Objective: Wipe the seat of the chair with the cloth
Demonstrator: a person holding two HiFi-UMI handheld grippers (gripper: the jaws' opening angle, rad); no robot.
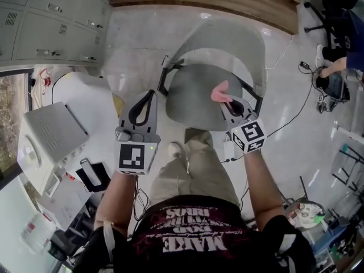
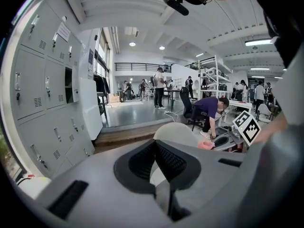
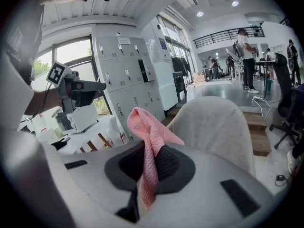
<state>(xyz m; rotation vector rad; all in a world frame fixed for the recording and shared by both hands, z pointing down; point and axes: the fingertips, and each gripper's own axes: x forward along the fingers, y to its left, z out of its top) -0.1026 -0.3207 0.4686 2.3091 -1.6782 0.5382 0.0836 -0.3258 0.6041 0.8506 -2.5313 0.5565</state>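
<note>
Cloth (image 3: 151, 127) (one, pink) in right gripper (image 3: 150, 152) jaws, one chair (image 3: 213, 122)

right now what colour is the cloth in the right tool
The cloth is pink, waffle-textured, clearest in the right gripper view, held by the right tool.

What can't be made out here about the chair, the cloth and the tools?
- Legs of the chair: head view, hidden beneath the seat.
- Whether the cloth touches the seat: head view, the right tool covers the contact; right gripper view, its body blocks the seat.
- Cloth's full size: right gripper view, bunched between the jaws.
</note>
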